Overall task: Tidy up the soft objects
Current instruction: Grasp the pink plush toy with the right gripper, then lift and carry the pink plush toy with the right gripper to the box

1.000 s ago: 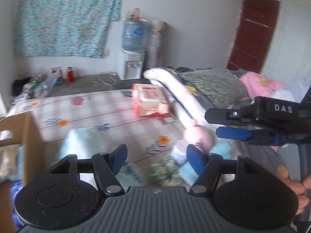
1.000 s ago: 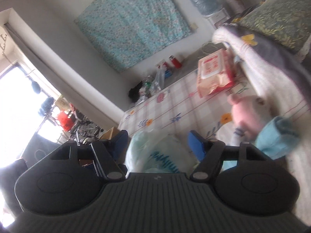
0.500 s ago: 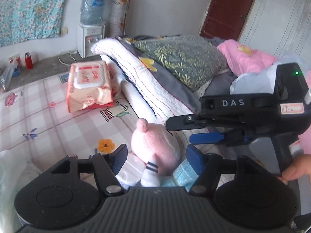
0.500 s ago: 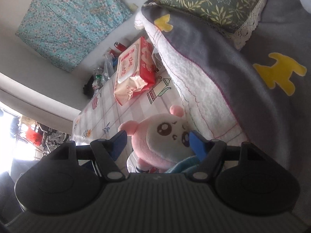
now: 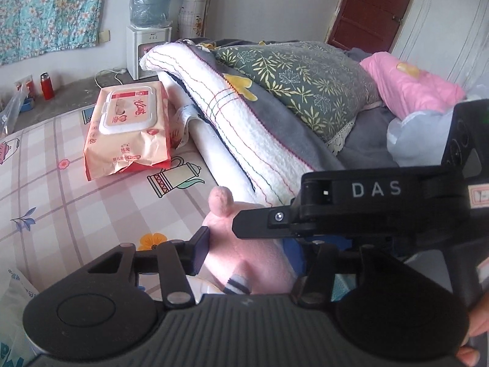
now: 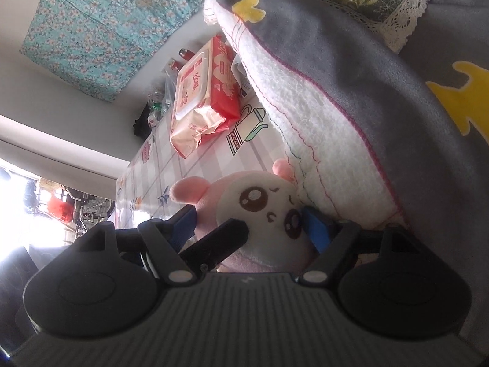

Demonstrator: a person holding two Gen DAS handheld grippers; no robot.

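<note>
Left gripper [image 5: 249, 252]: closest to its own camera, angled down at the bed; its jaws have just been closing and now clamp the pink plush toy [image 5: 244, 263], one dark pad pressed into the toy's left side.
Right gripper [image 6: 249, 227]: tilted down and rolled, so the room looks slanted in its view; its jaws have just been opening and straddle the toy's head, the blue pads close beside the face; whether they touch it I cannot tell.
Person's hand [image 5: 476, 330]: fingers wrapped on the right gripper's handle at the lower right edge of the left view.
Plush toy position: lying on the checked bed sheet [image 5: 61, 202], against the folded white and grey blanket [image 5: 244, 128]; the white face with brown eyes is turned towards the right camera, one pink ear poking up.
Writing, near: "DAS" in white capitals on the right gripper's black body.
Wet wipes pack [image 5: 128, 128]: further back on the sheet, just beside the blanket, pink and red, with Chinese print too small to read.
Green leaf pillow [image 5: 305, 82]: lying on the blanket.
Water dispenser [image 5: 149, 27]: against the far wall, carrying a blue bottle.
</note>
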